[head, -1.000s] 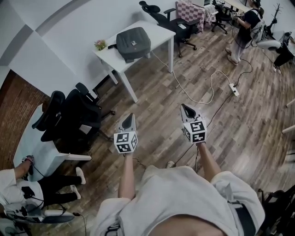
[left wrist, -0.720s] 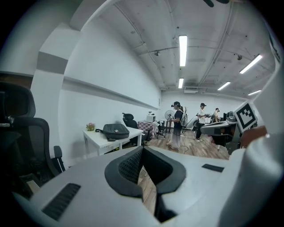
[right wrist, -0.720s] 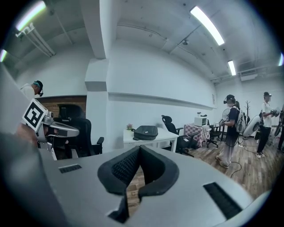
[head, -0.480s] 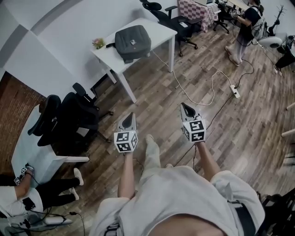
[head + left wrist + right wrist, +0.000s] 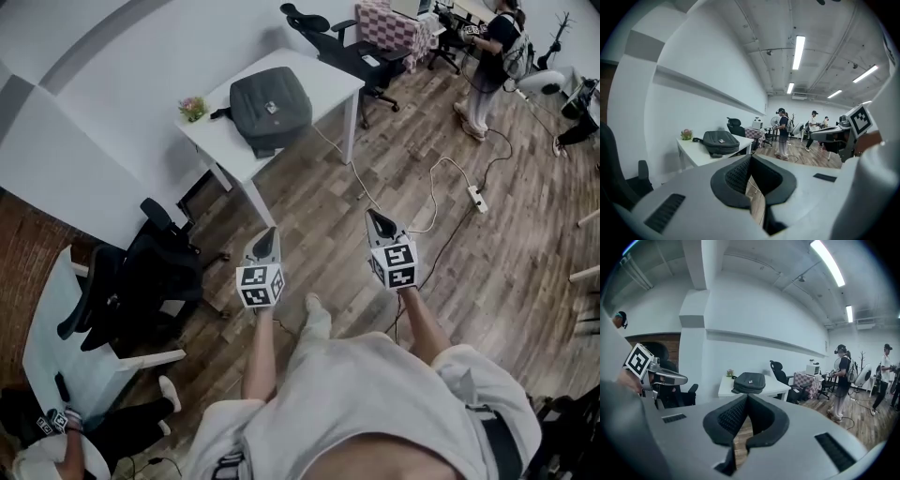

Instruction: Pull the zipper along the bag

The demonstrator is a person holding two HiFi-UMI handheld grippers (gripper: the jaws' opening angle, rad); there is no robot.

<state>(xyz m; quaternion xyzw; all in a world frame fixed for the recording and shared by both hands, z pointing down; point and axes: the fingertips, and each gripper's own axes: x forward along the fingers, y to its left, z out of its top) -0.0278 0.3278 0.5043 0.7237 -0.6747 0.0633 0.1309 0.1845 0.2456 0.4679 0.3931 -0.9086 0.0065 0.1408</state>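
A dark grey bag point(image 5: 270, 108) lies flat on a white table point(image 5: 323, 80) across the room, well ahead of both grippers. It also shows as the bag point(image 5: 721, 142) in the left gripper view and the bag point(image 5: 750, 382) in the right gripper view. My left gripper point(image 5: 266, 236) is held out over the wooden floor, jaws shut and empty. My right gripper point(image 5: 375, 218) is level beside it, also shut with nothing in it. Both point toward the table. The closed pads meet at the left gripper point(image 5: 751, 161) and the right gripper point(image 5: 746, 401).
A small potted plant point(image 5: 193, 108) stands on the table's left end. Black office chairs point(image 5: 150, 272) crowd the left, by a second white desk point(image 5: 52, 342). Another chair point(image 5: 328, 33) sits behind the table. A power strip with cable point(image 5: 476, 199) lies on the floor; a person point(image 5: 487, 52) stands far right.
Both grippers have been carried forward toward the table, still shut. The bag and table look nearer, and the chairs at the left have slid back in the view.
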